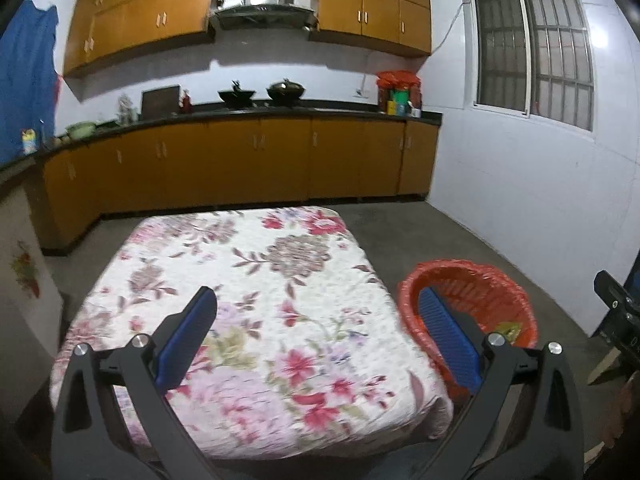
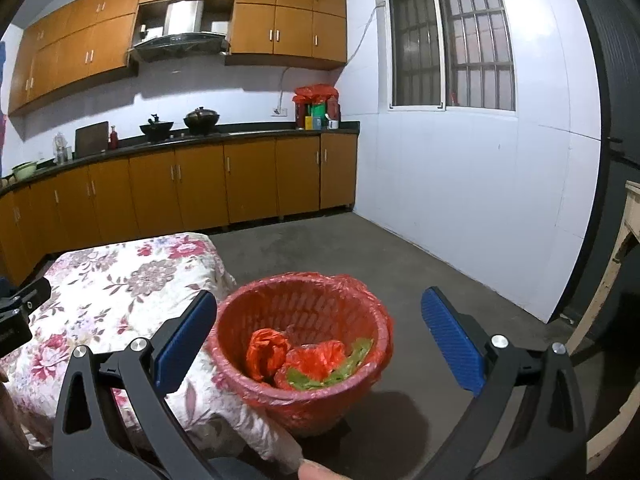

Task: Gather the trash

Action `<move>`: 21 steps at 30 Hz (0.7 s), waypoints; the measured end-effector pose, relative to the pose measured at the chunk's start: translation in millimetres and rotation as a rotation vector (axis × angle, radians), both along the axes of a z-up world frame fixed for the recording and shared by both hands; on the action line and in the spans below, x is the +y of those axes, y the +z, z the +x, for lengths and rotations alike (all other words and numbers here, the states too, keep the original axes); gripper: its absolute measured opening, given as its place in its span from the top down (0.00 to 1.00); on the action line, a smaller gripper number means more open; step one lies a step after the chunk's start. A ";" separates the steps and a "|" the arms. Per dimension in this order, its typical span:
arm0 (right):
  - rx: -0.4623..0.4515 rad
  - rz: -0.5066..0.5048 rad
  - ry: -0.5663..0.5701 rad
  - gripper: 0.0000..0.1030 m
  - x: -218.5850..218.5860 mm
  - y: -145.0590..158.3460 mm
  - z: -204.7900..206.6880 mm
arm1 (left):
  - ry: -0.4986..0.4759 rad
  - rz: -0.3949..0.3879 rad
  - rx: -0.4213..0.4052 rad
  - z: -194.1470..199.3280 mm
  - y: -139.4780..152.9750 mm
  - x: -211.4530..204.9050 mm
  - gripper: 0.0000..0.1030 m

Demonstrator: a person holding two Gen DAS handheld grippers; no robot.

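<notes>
Here, a kitchen with a floral-covered table at centre and a red basket standing on the grey floor just beside the table's right edge.

Left gripper: held above the near part of the table, jaws spread wide, blue pads with nothing between them. Beneath it only the flowered cloth, no loose item visible on top. Seen past its right finger, the basket's rim and a bit of yellowish-green scrap inside.

Right gripper: poised over the basket, jaws likewise wide apart and gripping nothing, one pad to the right of the rim, the other toward the table side.

Inside the basket, lined with a red plastic bag: crumpled red plastic pieces and green leafy scraps, lying at the bottom.

Farther back: orange cabinets under a dark counter, two black woks on the hob, a range hood above, a barred window in the white wall at right. At the far right of the counter, a cluster of containers topped with red plastic.
</notes>
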State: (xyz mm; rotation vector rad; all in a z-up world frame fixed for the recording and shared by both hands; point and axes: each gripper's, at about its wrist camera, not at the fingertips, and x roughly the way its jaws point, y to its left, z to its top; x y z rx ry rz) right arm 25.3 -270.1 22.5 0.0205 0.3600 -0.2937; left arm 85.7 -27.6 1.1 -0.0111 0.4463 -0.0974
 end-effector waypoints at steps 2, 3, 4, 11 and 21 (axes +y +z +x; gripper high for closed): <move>0.000 0.000 0.019 0.02 7.5 0.0 -4.2 | 0.009 0.009 -0.013 -9.0 1.8 2.7 0.04; 0.001 -0.001 0.025 0.02 11.1 -0.2 -5.9 | 0.011 0.011 -0.017 -13.5 2.4 4.0 0.04; 0.001 -0.003 0.035 0.02 15.0 -0.4 -8.0 | 0.011 0.011 -0.019 -17.0 3.0 5.1 0.04; 0.000 -0.032 0.061 0.02 33.6 -1.5 -22.1 | 0.036 0.038 -0.046 -39.4 1.7 7.8 0.04; 0.022 -0.018 0.071 0.02 43.3 -8.9 -32.3 | 0.043 0.046 -0.052 -57.8 -4.5 9.9 0.04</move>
